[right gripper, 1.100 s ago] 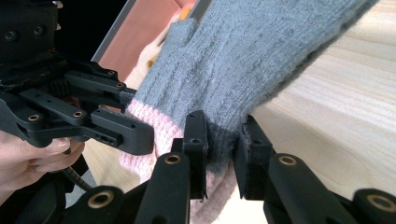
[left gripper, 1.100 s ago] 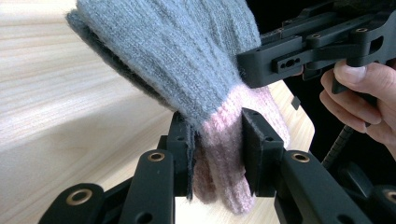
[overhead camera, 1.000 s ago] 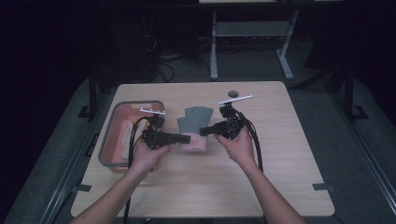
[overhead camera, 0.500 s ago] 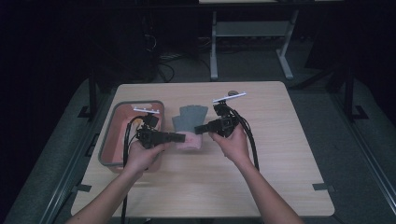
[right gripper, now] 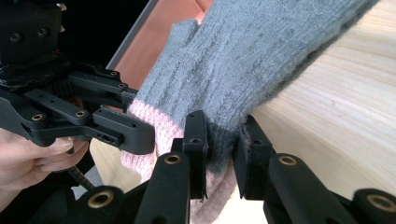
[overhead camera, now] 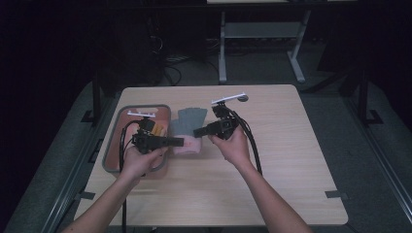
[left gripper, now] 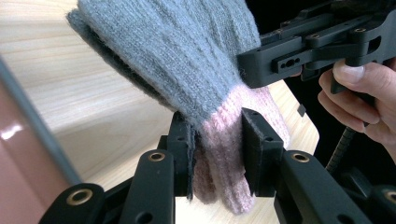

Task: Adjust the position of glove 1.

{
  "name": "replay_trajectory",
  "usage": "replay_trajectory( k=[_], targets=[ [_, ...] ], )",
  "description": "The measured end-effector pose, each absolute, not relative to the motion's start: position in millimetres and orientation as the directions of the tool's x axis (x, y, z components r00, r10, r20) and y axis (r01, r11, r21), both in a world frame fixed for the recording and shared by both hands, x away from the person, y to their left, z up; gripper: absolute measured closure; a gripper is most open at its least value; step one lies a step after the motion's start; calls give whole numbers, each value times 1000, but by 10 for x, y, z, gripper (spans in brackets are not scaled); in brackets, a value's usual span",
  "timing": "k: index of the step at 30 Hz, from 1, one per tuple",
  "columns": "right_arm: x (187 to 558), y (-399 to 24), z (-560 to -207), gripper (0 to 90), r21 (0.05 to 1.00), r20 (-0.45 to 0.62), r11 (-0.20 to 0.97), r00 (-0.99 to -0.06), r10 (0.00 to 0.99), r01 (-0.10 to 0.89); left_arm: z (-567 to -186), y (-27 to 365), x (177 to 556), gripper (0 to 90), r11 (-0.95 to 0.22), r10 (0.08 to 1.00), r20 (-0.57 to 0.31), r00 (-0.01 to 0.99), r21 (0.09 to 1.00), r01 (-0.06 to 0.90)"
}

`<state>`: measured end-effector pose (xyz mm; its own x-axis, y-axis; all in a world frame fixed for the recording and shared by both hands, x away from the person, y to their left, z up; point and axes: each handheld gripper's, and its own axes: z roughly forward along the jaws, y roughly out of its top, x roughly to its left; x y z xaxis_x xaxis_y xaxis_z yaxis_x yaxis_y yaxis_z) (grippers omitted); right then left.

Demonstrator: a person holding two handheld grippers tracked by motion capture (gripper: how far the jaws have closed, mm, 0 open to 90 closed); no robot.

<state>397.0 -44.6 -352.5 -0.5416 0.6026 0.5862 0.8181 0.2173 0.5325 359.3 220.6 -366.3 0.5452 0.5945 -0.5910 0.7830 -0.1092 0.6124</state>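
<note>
Held: grey knitted glove with pink cuff, clamped at the cuff by left gripper and right gripper.
Done: glove lifted off the wooden table.
Left: probably placing it in the grey-rimmed tray.

My right gripper pinches the grey knit glove near its pink cuff, low in the middle of the frame. At the left, my left gripper clamps the cuff. The wooden table fills the right side, and a brown tray lies at the upper left.

A dark lab or studio: lone wooden table, floor cables, metal stand.
</note>
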Motion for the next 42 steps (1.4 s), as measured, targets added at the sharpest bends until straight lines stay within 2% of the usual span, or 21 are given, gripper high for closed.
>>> replay_trajectory(
  k=[42],
  targets=[
    [4126,198,-3451,751,540,615,261,-587,526,800,-3559,2869,3540,691,-59,624,-582,522,631,774]
  ],
)
